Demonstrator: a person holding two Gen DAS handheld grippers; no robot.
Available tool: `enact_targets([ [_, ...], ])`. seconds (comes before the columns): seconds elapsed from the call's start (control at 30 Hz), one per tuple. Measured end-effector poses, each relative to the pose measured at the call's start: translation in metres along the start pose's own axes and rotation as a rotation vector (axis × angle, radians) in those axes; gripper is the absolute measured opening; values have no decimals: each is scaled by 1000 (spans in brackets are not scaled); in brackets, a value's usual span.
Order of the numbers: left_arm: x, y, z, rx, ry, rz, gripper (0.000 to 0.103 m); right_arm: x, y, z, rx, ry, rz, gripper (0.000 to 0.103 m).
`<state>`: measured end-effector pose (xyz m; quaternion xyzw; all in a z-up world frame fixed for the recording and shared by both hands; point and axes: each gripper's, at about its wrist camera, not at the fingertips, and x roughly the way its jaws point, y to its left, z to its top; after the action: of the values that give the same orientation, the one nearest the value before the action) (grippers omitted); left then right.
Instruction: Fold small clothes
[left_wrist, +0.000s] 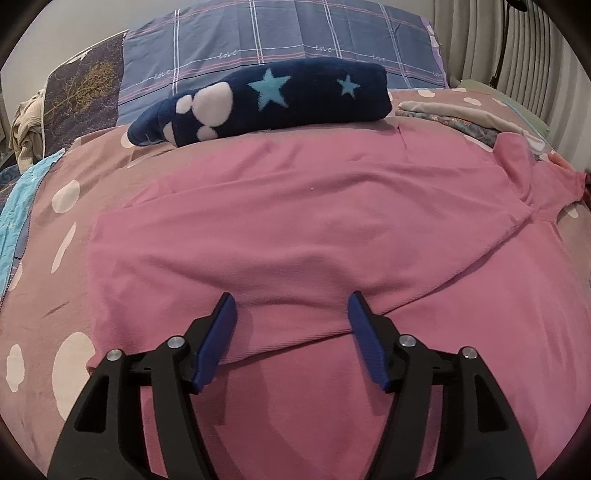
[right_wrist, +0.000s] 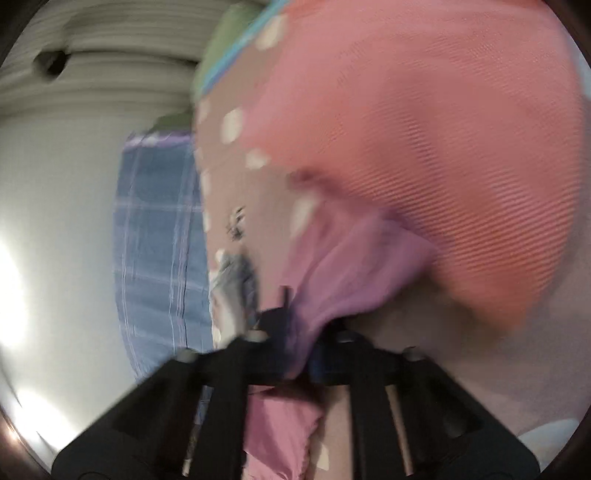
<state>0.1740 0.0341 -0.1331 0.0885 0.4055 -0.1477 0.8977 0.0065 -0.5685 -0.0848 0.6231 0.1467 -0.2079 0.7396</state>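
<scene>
Spotted bedspread under the pink garment: left gripper spread above it, right gripper pinching its fabric (blurred) mid-fold; next I'd lay that across.

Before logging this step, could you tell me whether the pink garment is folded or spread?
Partly folded: the pink garment lies mostly flat, with a folded edge crossing between the open left gripper.
</scene>
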Motion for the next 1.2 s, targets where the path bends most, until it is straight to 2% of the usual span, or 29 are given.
enact_targets([
  [0.1,1,2,0,-12,2,3,72,-7,60,-37,-313,-8,66,5],
  [0.17,1,3,0,-14,1,1,72,-12,101,-81,-517,34,157,5],
  [0.23,1,2,0,-12,0,4,72,-13,134,-131,-675,115,261,5],
  [0.27,1,2,0,-11,-1,6,72,-10,152,-167,-769,179,319,5],
  [0.37,1,3,0,-15,-1,2,72,3,169,-257,-967,342,412,5],
  [0.43,1,5,0,-21,-4,-5,72,16,162,-305,-1054,432,408,6],
  [0.47,1,5,0,-25,-5,-11,72,28,153,-328,-1090,480,379,6],
  [0.53,1,6,0,-29,-5,-16,72,53,136,-352,-1100,557,315,6],
  [0.57,1,6,-1,-30,-5,-18,72,67,122,-361,-1092,601,272,6],
  [0.63,0,6,-1,-33,-5,-22,72,77,101,-372,-1106,634,214,6],
  [0.7,0,7,-1,-38,-6,-30,72,78,81,-372,-1118,653,194,6],
  [0.83,-2,11,0,-58,-10,-55,72,64,65,-382,-1147,677,204,8],
  [0.9,-10,17,1,-112,-19,-130,72,62,68,-386,-1182,683,223,10],
  [1.03,-26,24,7,-336,-25,-540,72,61,63,-397,-1254,680,224,12],
  [1.1,-22,16,13,-369,9,-615,72,59,64,-394,-1253,684,214,12],
  [1.2,-7,0,19,-397,71,-668,72,59,65,-392,-1239,673,220,8],
])
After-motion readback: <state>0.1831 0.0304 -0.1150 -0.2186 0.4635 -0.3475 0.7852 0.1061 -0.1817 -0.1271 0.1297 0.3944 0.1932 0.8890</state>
